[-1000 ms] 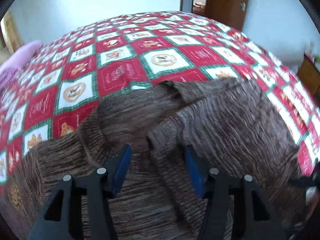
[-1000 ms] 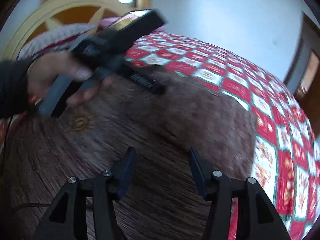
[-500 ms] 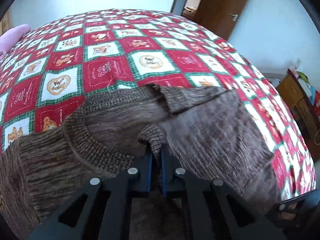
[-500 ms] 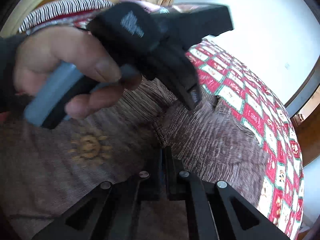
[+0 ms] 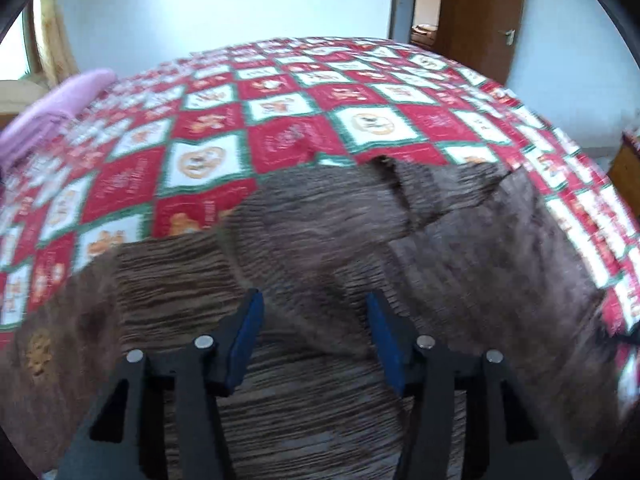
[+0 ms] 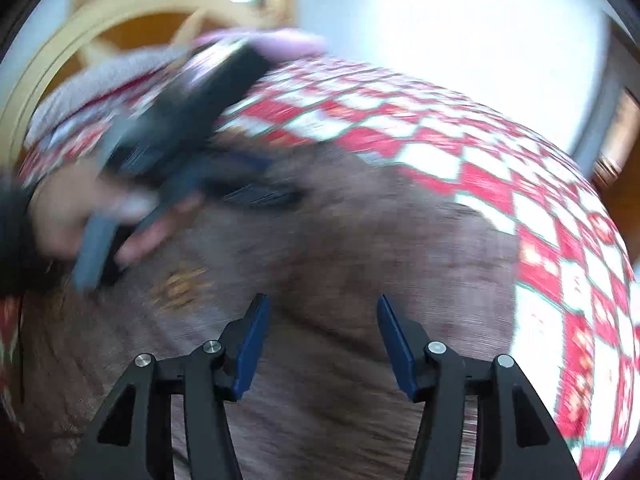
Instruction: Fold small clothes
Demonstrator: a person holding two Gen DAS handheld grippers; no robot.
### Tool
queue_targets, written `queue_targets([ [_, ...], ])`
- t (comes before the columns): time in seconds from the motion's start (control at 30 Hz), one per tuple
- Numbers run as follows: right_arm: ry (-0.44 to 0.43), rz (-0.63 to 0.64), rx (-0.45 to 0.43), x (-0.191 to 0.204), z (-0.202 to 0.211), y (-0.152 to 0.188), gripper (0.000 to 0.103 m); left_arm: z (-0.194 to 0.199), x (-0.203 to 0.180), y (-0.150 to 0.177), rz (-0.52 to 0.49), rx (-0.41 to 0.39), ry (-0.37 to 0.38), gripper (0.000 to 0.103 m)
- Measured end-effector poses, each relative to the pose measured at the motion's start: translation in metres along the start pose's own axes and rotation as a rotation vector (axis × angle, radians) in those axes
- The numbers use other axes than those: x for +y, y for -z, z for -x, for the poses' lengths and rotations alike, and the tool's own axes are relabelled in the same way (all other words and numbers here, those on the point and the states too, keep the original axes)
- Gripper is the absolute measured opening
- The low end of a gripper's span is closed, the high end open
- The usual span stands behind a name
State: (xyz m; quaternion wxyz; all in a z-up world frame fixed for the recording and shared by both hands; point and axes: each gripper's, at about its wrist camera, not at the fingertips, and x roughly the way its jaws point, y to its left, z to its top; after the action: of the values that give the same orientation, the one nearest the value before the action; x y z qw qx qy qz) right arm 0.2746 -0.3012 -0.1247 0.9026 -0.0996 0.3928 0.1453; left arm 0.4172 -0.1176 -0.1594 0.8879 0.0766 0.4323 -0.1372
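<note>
A bed covered by a red, white and green patchwork quilt (image 5: 280, 136) fills most of the left wrist view, curving from the left edge up to the top centre and down the right side. The same quilt (image 6: 560, 264) is seen along the right side and upper middle of the right wrist view, heavily blurred. A brown knitted sweater (image 5: 460, 264) is spread on the quilt across the lower half of the left wrist view, with its sleeve folded over the body toward the centre and its ribbed neckline visible left of centre. In the right wrist view the sweater (image 6: 360, 240) occupies the centre and lower left, and a small orange motif is shown on it left of centre. A pink pillow (image 5: 52, 112) lies at the upper left edge of the left wrist view. A wooden door (image 5: 480, 12) stands at the upper right.

The left gripper (image 5: 312, 328) is held above the sweater at the bottom centre, its blue-padded jaws spread apart with nothing between them. The right gripper (image 6: 320, 332) is likewise spread wide over the sweater, gripping nothing. The left hand (image 6: 80, 216) is seen blurred at the left of the right wrist view.
</note>
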Motion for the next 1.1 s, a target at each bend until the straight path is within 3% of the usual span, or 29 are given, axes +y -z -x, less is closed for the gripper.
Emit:
queue_targets([
  [0.03,0.032,-0.057,0.022,-0.016,-0.005,0.002,0.056,-0.003,-0.001,0.003,-0.014,0.008,-0.045,0.057],
  [0.07,0.066,-0.129,0.066,-0.036,-0.012,0.010,0.056,-0.007,0.000,0.005,-0.014,0.024,-0.080,0.063],
  [0.1,0.067,-0.182,0.144,-0.051,-0.024,0.022,0.056,-0.008,0.003,0.004,0.010,0.020,-0.094,0.066],
  [0.13,0.048,-0.181,0.161,-0.056,-0.027,0.033,0.056,-0.007,0.008,0.004,0.036,0.021,-0.106,0.068],
  [0.23,0.100,-0.107,0.128,-0.045,-0.010,0.041,0.056,0.004,0.020,0.007,0.082,0.033,-0.076,0.068],
  [0.33,0.052,-0.101,0.079,-0.032,-0.002,0.020,0.056,0.027,0.031,0.021,0.077,0.010,-0.091,0.072],
  [0.47,0.006,-0.043,0.007,0.011,-0.007,-0.017,0.057,0.061,0.061,0.053,0.098,-0.036,-0.167,0.080],
  [0.53,-0.030,-0.033,0.022,0.029,-0.017,-0.028,0.057,0.078,0.086,0.073,0.138,-0.040,-0.210,0.080],
  [0.6,-0.001,-0.014,0.053,0.038,-0.038,-0.030,0.057,0.091,0.109,0.089,0.186,-0.052,-0.252,0.080],
  [0.67,0.044,-0.034,0.166,0.041,-0.064,-0.019,0.057,0.106,0.139,0.111,0.260,-0.046,-0.276,0.083],
  [0.73,0.033,-0.086,0.123,0.036,-0.059,-0.009,0.057,0.117,0.167,0.130,0.330,-0.019,-0.303,0.083],
  [0.93,0.067,-0.023,0.064,0.044,-0.038,0.016,0.062,0.128,0.233,0.172,0.510,0.055,-0.410,0.086],
  [1.0,0.065,-0.034,0.059,0.041,-0.038,0.016,0.063,0.129,0.249,0.180,0.602,0.063,-0.381,0.086],
  [1.1,0.083,-0.024,0.051,0.046,-0.037,0.018,0.065,0.136,0.260,0.190,0.736,0.028,-0.246,0.086],
])
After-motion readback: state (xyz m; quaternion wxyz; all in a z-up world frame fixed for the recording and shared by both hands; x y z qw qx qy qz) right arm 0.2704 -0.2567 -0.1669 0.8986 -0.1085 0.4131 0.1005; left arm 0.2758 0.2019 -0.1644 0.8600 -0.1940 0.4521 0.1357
